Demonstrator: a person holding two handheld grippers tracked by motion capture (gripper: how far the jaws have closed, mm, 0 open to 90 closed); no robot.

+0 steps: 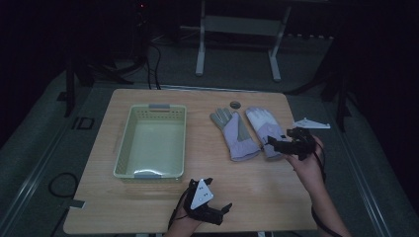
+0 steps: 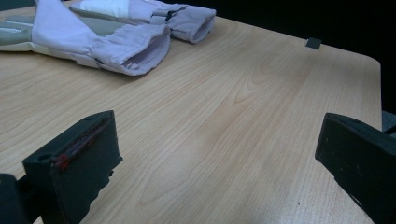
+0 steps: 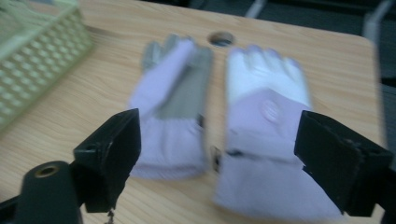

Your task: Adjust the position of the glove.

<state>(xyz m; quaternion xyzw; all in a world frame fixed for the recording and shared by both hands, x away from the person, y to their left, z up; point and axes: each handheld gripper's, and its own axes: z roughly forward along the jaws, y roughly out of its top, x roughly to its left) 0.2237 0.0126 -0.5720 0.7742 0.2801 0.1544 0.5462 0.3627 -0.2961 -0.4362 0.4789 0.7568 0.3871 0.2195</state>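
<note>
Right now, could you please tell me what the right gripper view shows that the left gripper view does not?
Only the right gripper view shows the green basket, the round hole in the table and the gloves' finger ends. Only the left gripper view shows the open cuffs, the near glove's facing the camera, and a small dark tab at the table edge. Both share the two lavender gloves, the wooden table and a pair of open black tongs.

No readable text, label or number appears anywhere.
</note>
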